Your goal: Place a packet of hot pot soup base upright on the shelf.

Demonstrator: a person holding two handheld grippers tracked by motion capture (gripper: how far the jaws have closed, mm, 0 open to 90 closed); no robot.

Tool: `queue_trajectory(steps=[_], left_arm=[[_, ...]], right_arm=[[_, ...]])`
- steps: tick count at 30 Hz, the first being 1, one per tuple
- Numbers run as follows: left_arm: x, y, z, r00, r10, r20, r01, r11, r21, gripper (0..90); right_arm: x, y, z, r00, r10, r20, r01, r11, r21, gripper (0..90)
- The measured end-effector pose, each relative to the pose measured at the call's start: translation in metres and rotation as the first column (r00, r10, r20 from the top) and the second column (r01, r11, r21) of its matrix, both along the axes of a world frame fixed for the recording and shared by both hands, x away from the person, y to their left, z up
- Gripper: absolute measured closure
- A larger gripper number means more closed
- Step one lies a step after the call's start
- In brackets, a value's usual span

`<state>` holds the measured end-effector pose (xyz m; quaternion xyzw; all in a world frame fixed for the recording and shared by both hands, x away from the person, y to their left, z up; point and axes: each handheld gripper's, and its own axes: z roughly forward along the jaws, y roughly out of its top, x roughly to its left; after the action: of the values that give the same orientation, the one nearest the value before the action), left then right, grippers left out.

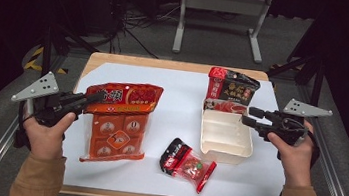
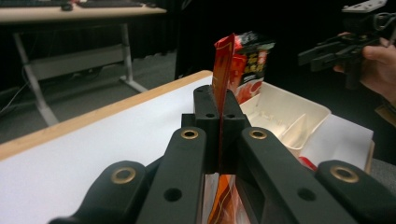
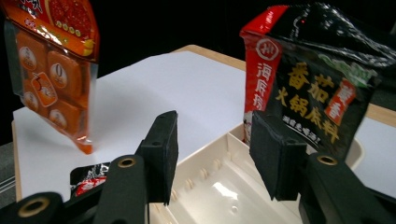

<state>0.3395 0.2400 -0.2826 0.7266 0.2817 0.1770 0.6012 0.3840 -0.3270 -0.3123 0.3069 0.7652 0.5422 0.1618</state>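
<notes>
A large orange packet (image 1: 119, 121) of several square pieces hangs by its top edge, and my left gripper (image 1: 93, 98) is shut on that edge. In the left gripper view the jaws (image 2: 219, 116) pinch the packet's thin edge (image 2: 223, 60). In the right gripper view the orange packet (image 3: 51, 70) hangs with only its lower corner at the sheet. My right gripper (image 1: 250, 116) stands open over the far end of a cream divided tray (image 1: 225, 157), with nothing between its pads (image 3: 215, 140). A black-and-red packet (image 1: 231, 87) stands upright at the tray's far end, just beyond the right jaw (image 3: 317, 84).
A small red-and-black packet (image 1: 185, 164) lies flat in front of the tray. A white sheet (image 1: 178, 93) covers the wooden table (image 1: 166, 64). Metal rails run along both table sides. A grey desk frame (image 1: 220, 13) and cables lie on the floor beyond.
</notes>
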Motion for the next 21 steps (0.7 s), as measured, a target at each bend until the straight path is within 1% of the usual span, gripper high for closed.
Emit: queue_trajectory(steps=[6,10,11,12,14,16,20,21], left_arm=[[-0.007,-0.012,0.009,0.9985,-0.042,0.035,0.042,0.9991,0.005,90.0],[-0.008,-0.017,0.013,0.9973,-0.055,0.048,0.055,0.9984,0.014,90.0],[-0.008,-0.019,0.014,0.9973,-0.053,0.051,0.052,0.9985,0.013,90.0],[-0.008,-0.02,0.015,0.9969,-0.054,0.057,0.054,0.9985,0.01,90.0],[-0.007,-0.021,0.017,0.9965,-0.057,0.061,0.057,0.9984,0.003,90.0],[-0.005,-0.023,0.017,0.9963,-0.06,0.062,0.06,0.9982,-0.003,90.0],[-0.003,-0.027,0.018,0.9958,-0.073,0.056,0.073,0.9973,-0.005,90.0],[-0.003,-0.028,0.018,0.9952,-0.076,0.061,0.077,0.997,-0.009,90.0]], right_arm=[[-0.002,0.007,0.006,0.9995,0.028,0.015,-0.028,1.0,0.012,51.6],[-0.003,0.012,0.01,0.9986,0.045,0.027,-0.045,0.999,0.021,51.2],[-0.003,0.016,0.011,0.9976,0.061,0.033,-0.062,0.998,0.029,50.2],[-0.003,0.016,0.011,0.9976,0.061,0.033,-0.062,0.998,0.029,50.2],[-0.002,0.022,0.012,0.9962,0.078,0.038,-0.08,0.996,0.036,47.8],[0.0,0.03,0.012,0.9946,0.092,0.048,-0.093,0.995,0.03,44.3],[0.004,0.045,0.012,0.9911,0.122,0.053,-0.124,0.992,0.024,38.9],[0.005,0.049,0.013,0.9898,0.131,0.056,-0.132,0.991,0.022,37.8]])
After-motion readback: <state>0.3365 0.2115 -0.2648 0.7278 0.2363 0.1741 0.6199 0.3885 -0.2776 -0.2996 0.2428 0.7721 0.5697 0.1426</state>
